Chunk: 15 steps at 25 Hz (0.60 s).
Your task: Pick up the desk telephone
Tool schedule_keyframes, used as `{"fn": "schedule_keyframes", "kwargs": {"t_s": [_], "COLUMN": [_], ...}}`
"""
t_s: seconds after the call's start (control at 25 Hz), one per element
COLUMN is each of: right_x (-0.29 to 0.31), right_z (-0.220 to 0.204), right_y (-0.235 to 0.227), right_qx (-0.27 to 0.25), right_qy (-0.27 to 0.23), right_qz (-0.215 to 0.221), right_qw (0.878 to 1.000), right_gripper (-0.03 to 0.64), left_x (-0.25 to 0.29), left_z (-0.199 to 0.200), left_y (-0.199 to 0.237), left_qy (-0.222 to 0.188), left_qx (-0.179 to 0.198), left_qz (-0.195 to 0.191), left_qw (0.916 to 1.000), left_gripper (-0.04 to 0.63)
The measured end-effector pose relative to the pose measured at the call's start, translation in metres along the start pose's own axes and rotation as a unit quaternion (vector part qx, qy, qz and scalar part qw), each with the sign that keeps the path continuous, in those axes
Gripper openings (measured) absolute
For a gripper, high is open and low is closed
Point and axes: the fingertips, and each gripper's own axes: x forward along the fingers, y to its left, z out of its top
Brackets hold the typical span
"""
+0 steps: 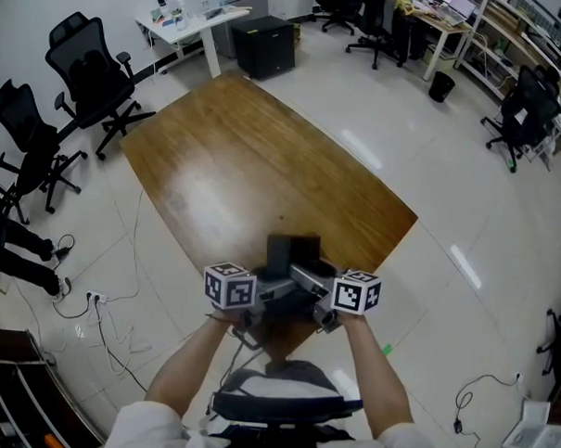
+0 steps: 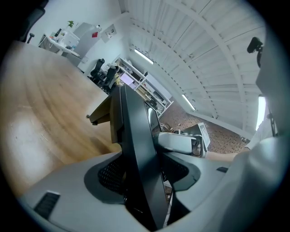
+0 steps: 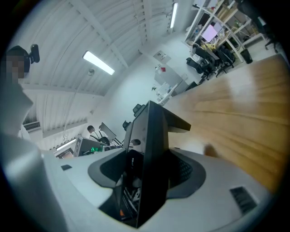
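The black slab-shaped desk telephone [image 1: 292, 261] is at the near end of the brown wooden table [image 1: 250, 164], just inside the edge closest to the person. It is caught from both sides. The left gripper [image 2: 144, 172] has its grey jaws clamped on one flank of the dark body, and the right gripper [image 3: 147, 176] is clamped on the other flank. In each gripper view the black panel fills the gap between the pads. No view settles whether the base has cleared the wood yet.

The step in hand looks like the lift itself, and doing it well depends mostly on symmetry:

- **Raise evenly:** both hands should rise at the same rate, so the telephone stays level and does not pivot about one grip.
- **Match the squeeze:** the body looks smooth and glossy, so an uneven squeeze could let it slide or twist. Firm, equal pressure on both sides is the safer choice.
- **Lift straight up first:** this clears the base from the table before any move sideways, since the near edge is very close and a drag could catch there.
- **Watch for a cord:** if one trails from the back, which is not clear here, a slow rise would show the tug early.
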Motion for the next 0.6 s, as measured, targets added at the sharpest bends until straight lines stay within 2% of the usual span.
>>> {"fn": "schedule_keyframes", "kwargs": {"t_s": [0.6], "right_x": [-0.016], "right_z": [0.028], "right_y": [0.074], "right_qx": [-0.068], "right_qy": [-0.049], "right_qz": [0.024], "right_qw": [0.996], "right_gripper": [0.268], "left_x": [-0.049], "left_z": [0.039], "left_y": [-0.054], "left_qy": [-0.072], "left_qx": [0.039], "left_qz": [-0.034], "left_qw": [0.9961], "left_gripper": [0.232]}}
